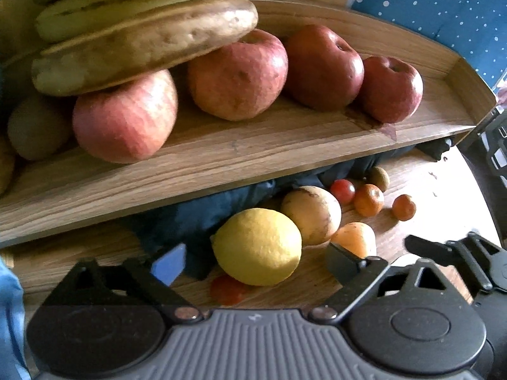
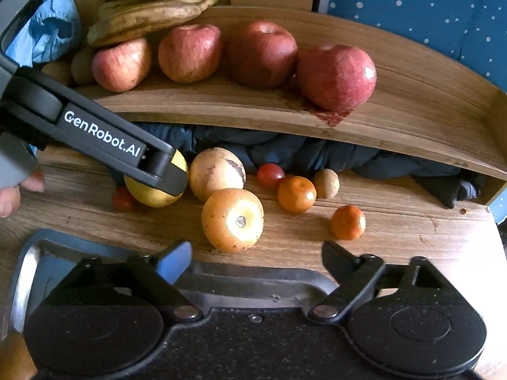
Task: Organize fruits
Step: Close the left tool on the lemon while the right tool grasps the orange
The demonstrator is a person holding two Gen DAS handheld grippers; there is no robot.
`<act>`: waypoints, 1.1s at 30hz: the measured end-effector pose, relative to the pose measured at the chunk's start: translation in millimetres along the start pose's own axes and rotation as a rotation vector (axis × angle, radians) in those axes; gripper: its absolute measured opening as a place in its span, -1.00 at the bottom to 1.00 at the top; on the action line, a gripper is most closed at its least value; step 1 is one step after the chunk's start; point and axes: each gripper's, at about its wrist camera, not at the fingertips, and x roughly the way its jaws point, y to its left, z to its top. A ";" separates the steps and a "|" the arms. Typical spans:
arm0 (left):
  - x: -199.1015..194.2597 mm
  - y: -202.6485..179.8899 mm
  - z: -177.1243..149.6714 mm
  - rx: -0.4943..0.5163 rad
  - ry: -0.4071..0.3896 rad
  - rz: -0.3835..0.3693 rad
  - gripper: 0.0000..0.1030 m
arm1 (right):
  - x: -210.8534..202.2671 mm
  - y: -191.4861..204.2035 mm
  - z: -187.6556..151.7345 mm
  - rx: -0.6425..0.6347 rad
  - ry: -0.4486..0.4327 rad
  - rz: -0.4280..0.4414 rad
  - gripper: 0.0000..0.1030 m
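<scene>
A wooden tray (image 1: 221,158) (image 2: 412,126) holds several red apples (image 1: 237,76) (image 2: 336,77) and a bunch of spotted bananas (image 1: 142,41) (image 2: 152,9). On the wooden table lie a yellow lemon (image 1: 258,247) (image 2: 152,194), a pale round fruit (image 1: 312,215) (image 2: 217,172), an orange round fruit (image 2: 233,220), two tangerines (image 2: 297,193) (image 2: 348,222), small tomatoes (image 2: 270,174) and a small brown fruit (image 2: 326,183). My left gripper (image 1: 253,261) is open, its fingers either side of the lemon. My right gripper (image 2: 256,258) is open and empty, just short of the orange fruit.
Dark blue cloth (image 2: 317,152) is bunched under the tray's front edge. A black metal-rimmed tray (image 2: 253,280) lies under my right gripper. A blue dotted surface (image 2: 427,9) is behind the tray. A hand (image 2: 12,193) holds the left gripper.
</scene>
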 end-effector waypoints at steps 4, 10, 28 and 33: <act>1.8 -0.7 0.5 -0.005 0.003 -0.017 0.69 | 6.9 5.1 0.8 0.011 0.009 0.011 0.49; 3.8 -0.6 1.9 -0.012 0.018 -0.024 0.53 | 16.4 8.8 4.5 0.005 0.015 0.021 0.35; 3.2 1.2 2.6 -0.028 0.036 -0.024 0.30 | 23.4 10.2 6.6 0.030 0.001 0.024 -0.08; 2.3 0.7 1.2 -0.031 0.035 -0.030 0.29 | 20.7 4.6 4.4 0.037 0.001 0.034 -0.09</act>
